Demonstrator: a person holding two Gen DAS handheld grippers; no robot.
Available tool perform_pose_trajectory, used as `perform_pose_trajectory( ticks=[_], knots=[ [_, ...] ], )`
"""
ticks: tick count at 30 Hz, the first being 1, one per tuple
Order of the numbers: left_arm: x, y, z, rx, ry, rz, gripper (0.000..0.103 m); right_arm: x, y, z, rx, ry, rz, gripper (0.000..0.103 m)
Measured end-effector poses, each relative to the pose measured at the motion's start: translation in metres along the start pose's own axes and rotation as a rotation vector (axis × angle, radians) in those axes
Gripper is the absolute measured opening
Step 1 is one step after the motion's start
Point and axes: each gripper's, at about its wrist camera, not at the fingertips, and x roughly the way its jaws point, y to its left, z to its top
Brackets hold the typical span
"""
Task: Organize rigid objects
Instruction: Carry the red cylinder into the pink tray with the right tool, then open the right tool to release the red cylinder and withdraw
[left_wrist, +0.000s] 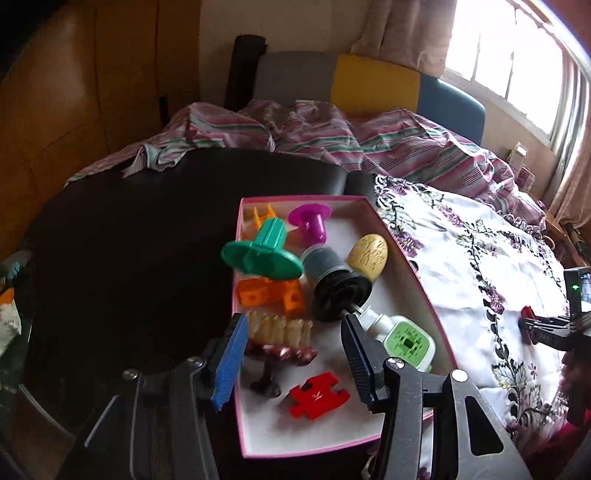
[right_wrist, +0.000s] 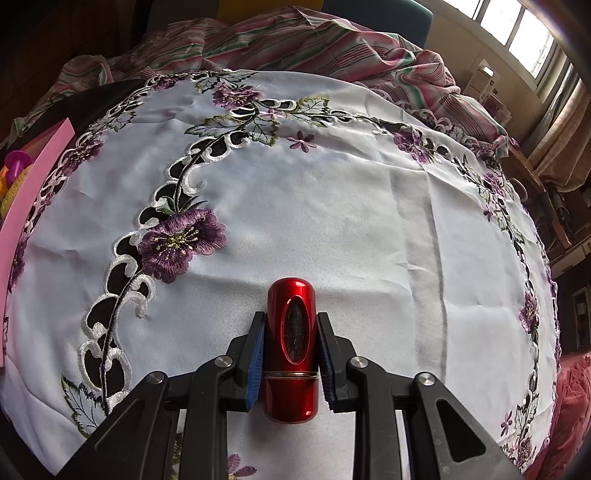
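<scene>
No legible brand or lettering on any item; the red puzzle-shaped plastic piece (left_wrist: 318, 396) bears only a small white mark. Left claw (left_wrist: 295, 360) tilts downward over the pink-rimmed shallow cardboard box (left_wrist: 413, 273), spread, gripping nothing. Right claw (right_wrist: 290, 360) points steeply down, pinching the glossy red metal cylinder (right_wrist: 291, 350) above the white embroidered cloth (right_wrist: 369, 221) on the bench.

Between the right gripper's (right_wrist: 291, 354) ribbed blue pads sits a glossy red metallic tube (right_wrist: 291, 350) on smooth white cloth (right_wrist: 351, 221) with raised purple embroidery. Ahead of the left gripper (left_wrist: 291, 354), a matt pink cardboard box (left_wrist: 406, 258) holds shiny plastic pieces: a green spool (left_wrist: 262, 254), a red puzzle piece (left_wrist: 317, 395), and a textured yellow egg (left_wrist: 367, 256)
</scene>
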Motion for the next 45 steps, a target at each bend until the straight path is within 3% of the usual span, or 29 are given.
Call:
perform_pose_trajectory(
  ticks=[6,9,15,23,28,34,38,45],
  knots=[
    [-0.003,0.013,-0.009,-0.024,0.009,0.012,0.054,-0.005,0.006,0.004,-0.007,0.006,-0.035,0.025],
    [-0.003,0.019,-0.013,-0.032,0.014,0.022,0.054,-0.021,0.013,0.010,0.018,-0.041,-0.002,0.025],
    [-0.001,0.031,-0.018,-0.060,0.029,0.033,0.054,-0.061,0.066,0.031,-0.037,-0.148,0.157,0.025],
    [0.000,0.042,-0.023,-0.085,0.035,0.047,0.054,-0.100,0.174,0.052,-0.201,-0.234,0.422,0.025],
    [0.000,0.047,-0.024,-0.094,0.035,0.052,0.054,-0.089,0.228,0.064,-0.289,-0.208,0.464,0.025],
    [0.003,0.053,-0.025,-0.106,0.042,0.062,0.054,-0.052,0.260,0.069,-0.324,-0.121,0.456,0.025],
    [0.008,0.056,-0.027,-0.113,0.057,0.064,0.056,-0.035,0.270,0.066,-0.330,-0.063,0.458,0.026],
    [0.008,0.056,-0.026,-0.112,0.050,0.065,0.061,-0.032,0.265,0.063,-0.292,-0.070,0.478,0.032]
  ],
)
